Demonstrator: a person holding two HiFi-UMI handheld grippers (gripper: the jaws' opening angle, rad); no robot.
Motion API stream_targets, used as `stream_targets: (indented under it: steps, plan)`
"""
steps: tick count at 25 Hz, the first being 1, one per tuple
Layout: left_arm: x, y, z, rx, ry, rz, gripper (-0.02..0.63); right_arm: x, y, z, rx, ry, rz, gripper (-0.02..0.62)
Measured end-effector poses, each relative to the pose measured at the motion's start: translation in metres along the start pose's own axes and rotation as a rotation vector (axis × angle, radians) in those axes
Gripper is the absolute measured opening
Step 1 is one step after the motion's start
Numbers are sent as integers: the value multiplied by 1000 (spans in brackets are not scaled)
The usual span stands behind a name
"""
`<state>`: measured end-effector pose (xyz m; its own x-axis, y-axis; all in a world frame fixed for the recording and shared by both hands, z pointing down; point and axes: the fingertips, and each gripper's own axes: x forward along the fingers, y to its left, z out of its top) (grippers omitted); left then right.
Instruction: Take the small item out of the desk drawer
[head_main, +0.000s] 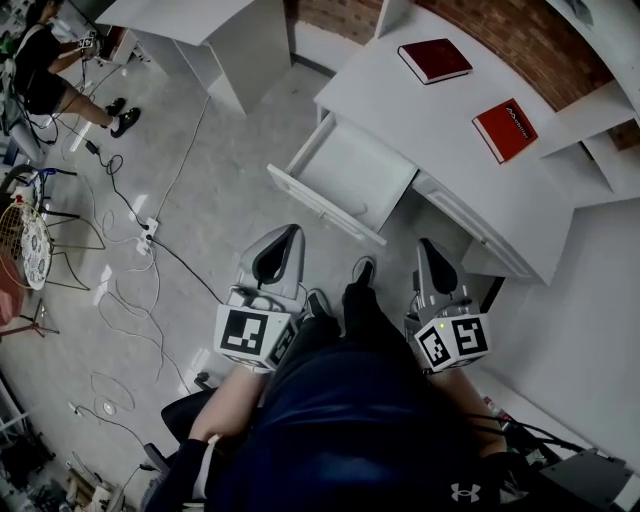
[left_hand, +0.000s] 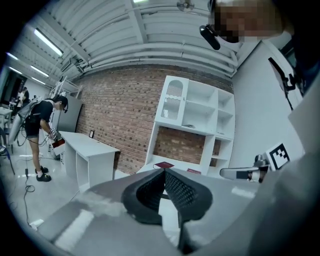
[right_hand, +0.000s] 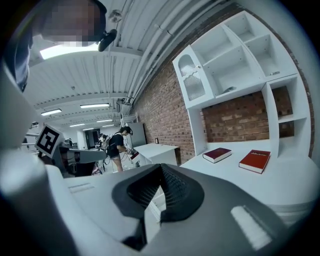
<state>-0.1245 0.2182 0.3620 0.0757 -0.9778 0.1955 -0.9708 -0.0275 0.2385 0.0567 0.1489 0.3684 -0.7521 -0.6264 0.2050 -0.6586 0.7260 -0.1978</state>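
The white desk (head_main: 450, 140) stands ahead and to the right in the head view, its left drawer (head_main: 355, 165) pulled open toward me. The drawer's bare white bottom shows and I can make out no small item in it from here. My left gripper (head_main: 288, 233) is held low, short of the drawer front, its jaws shut with nothing between them; in the left gripper view (left_hand: 163, 170) the tips meet. My right gripper (head_main: 425, 244) is beside it near the desk's front edge, also shut and empty, its tips together in the right gripper view (right_hand: 161, 166).
Two red books (head_main: 434, 60) (head_main: 505, 129) lie on the desk top, under a white shelf unit (right_hand: 235, 65). A second white desk (head_main: 200, 25) stands at the back left with a person (head_main: 45, 70) beside it. Cables (head_main: 140, 260) trail over the floor.
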Motion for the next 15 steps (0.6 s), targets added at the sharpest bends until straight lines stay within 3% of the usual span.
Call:
stream_targets:
  steps: [15]
  plan:
    - [100, -1, 14, 92, 73, 110, 3, 86, -77, 11, 78, 16, 135, 3]
